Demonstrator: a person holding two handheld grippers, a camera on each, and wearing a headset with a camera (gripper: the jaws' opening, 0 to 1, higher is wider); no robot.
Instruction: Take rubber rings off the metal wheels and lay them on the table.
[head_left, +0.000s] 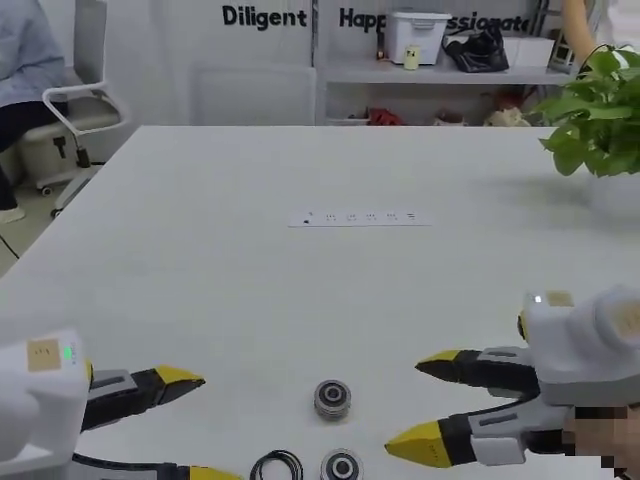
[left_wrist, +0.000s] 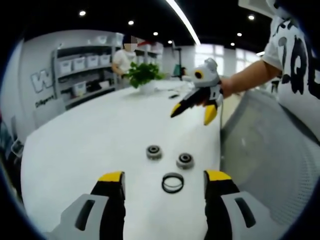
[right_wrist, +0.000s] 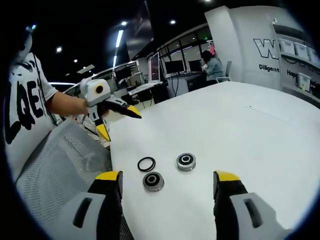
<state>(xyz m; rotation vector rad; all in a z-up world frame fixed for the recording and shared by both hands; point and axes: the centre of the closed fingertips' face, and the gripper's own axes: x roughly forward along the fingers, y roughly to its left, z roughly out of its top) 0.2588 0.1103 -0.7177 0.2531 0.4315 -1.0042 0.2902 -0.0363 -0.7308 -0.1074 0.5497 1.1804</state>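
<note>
Two small metal wheels lie near the table's front edge, one (head_left: 332, 397) farther in and one (head_left: 342, 466) at the edge. A loose black rubber ring (head_left: 277, 466) lies flat just left of the nearer wheel. My left gripper (head_left: 200, 425) is open at the bottom left, level with them. My right gripper (head_left: 415, 400) is open on the right, its yellow tips toward the wheels. The left gripper view has the ring (left_wrist: 172, 182) just ahead of the open jaws, with both wheels (left_wrist: 154, 151) (left_wrist: 185, 160) behind it. In the right gripper view a wheel (right_wrist: 153, 181) is closest.
A flush socket panel (head_left: 360, 218) sits mid-table. A potted plant (head_left: 600, 110) stands at the far right, an office chair (head_left: 80, 100) at the far left, and shelves (head_left: 440, 70) behind. A grey mesh seat (right_wrist: 60, 160) lies beside the table's front edge.
</note>
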